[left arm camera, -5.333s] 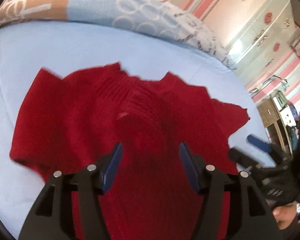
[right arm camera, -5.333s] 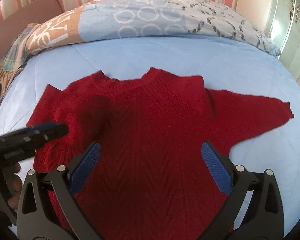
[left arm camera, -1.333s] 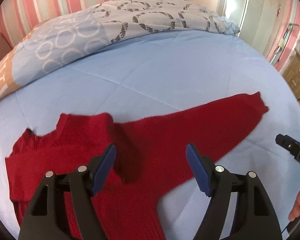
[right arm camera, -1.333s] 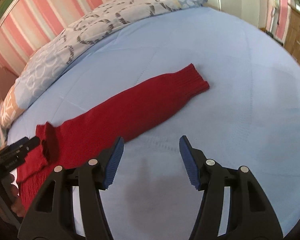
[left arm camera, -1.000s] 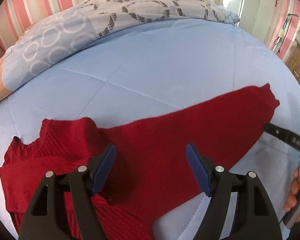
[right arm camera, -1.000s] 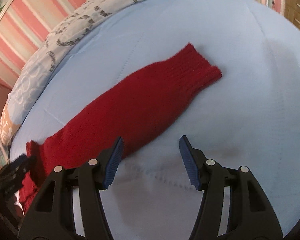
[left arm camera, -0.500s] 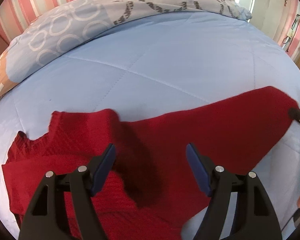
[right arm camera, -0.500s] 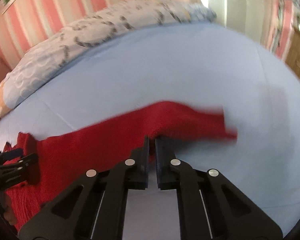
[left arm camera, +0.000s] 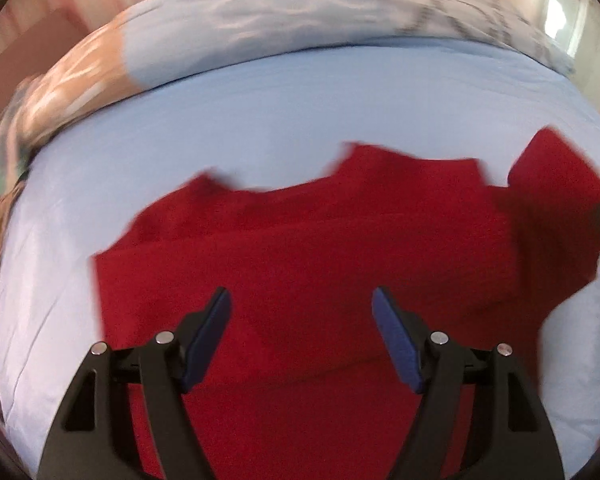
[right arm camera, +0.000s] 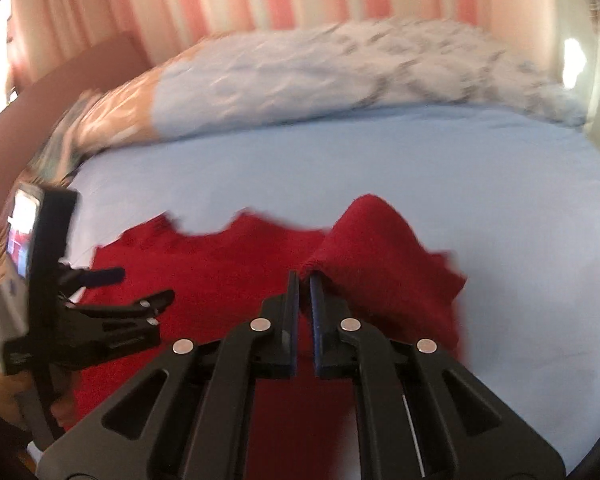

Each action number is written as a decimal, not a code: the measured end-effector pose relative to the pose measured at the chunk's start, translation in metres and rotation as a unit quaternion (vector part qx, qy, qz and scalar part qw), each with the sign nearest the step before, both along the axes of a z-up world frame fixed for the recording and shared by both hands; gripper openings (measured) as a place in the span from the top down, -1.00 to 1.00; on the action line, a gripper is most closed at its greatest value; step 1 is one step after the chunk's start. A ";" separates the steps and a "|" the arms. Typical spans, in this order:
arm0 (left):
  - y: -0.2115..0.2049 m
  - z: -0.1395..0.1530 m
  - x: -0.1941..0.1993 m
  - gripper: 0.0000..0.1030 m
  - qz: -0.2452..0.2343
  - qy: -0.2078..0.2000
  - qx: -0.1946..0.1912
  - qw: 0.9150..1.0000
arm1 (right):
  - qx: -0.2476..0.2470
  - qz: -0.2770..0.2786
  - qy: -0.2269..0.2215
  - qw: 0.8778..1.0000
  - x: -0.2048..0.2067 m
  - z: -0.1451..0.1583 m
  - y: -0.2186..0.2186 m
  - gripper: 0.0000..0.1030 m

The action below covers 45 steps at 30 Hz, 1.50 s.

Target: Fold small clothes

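Right gripper (right arm camera: 305,280), now clamped on the red sweater (left arm camera: 320,248) sleeve (right arm camera: 380,248), lifts it inward off the bed (left arm camera: 260,128); left gripper (left arm camera: 302,312) hovers, jaws apart. Sleeve fold underway.

- The red sweater (left arm camera: 320,248) is knitted cloth, matt and fuzzy; the lifted sleeve (right arm camera: 380,248) shows a rough nap.
- The bed (left arm camera: 260,112) carries smooth, matt light-blue sheet cloth.
- The patterned quilt (right arm camera: 320,80) is soft printed cloth.
- My right hand-held gripper (right arm camera: 305,280) is matt black plastic with bright metal pins.
- My left hand-held gripper (left arm camera: 302,312) has blue pads (left arm camera: 208,340), smooth and matt.
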State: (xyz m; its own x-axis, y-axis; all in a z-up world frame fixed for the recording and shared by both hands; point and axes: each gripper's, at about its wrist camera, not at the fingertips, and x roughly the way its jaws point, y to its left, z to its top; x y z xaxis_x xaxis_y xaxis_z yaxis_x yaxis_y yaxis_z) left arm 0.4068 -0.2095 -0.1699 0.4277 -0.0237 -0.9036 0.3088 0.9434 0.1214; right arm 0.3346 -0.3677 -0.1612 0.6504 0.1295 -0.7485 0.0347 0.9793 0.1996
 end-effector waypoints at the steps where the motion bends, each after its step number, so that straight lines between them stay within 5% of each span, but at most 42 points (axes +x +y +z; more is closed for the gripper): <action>1: 0.013 0.002 0.001 -0.43 0.010 0.000 -0.001 1.000 | 0.012 0.016 0.018 1.000 0.011 -0.011 0.020 0.89; 4: 0.052 0.005 0.002 -0.43 0.039 0.003 -0.006 0.999 | 0.016 0.047 0.072 0.996 0.027 -0.038 0.057 0.81; 7: 0.067 0.000 -0.001 -0.43 0.047 0.014 -0.010 0.999 | 0.023 0.056 0.095 0.994 0.022 -0.053 0.071 0.49; 10: 0.065 -0.006 -0.011 -0.43 0.039 0.025 -0.036 0.998 | 0.033 0.056 0.091 0.994 0.009 -0.051 0.061 0.30; 16: 0.045 -0.016 -0.019 -0.43 0.039 0.042 -0.067 0.996 | 0.033 0.021 0.076 0.996 -0.006 -0.043 0.028 0.26; 24: 0.015 -0.009 -0.021 -0.43 -0.009 0.019 -0.044 0.999 | 0.088 -0.078 0.093 0.989 0.005 -0.055 -0.033 0.05; 26: 0.014 -0.009 -0.020 -0.43 -0.009 0.016 -0.040 0.999 | 0.124 -0.075 0.100 0.984 0.010 -0.066 -0.036 0.17; 29: 0.019 -0.009 -0.017 -0.43 -0.005 0.011 -0.033 0.999 | 0.128 -0.047 0.076 0.988 0.014 -0.060 -0.019 0.63; 33: 0.035 -0.007 -0.013 -0.43 0.009 0.007 -0.019 1.000 | 0.128 0.007 0.045 0.991 0.019 -0.040 0.021 0.71; 37: 0.061 -0.004 -0.007 -0.43 0.041 0.010 -0.022 0.999 | 0.138 0.091 0.064 0.984 0.024 -0.036 0.071 0.70; 39: 0.075 -0.005 -0.004 -0.43 0.060 0.018 -0.035 0.997 | 0.125 0.101 0.073 0.984 0.022 -0.039 0.080 0.43; 41: 0.081 -0.006 -0.002 -0.43 0.068 0.027 -0.050 0.996 | 0.122 0.087 0.074 0.986 0.016 -0.038 0.073 -0.09; 45: 0.078 -0.006 -0.005 -0.43 0.068 0.030 -0.082 0.994 | 0.119 0.070 0.058 0.989 -0.001 -0.028 0.050 -0.24</action>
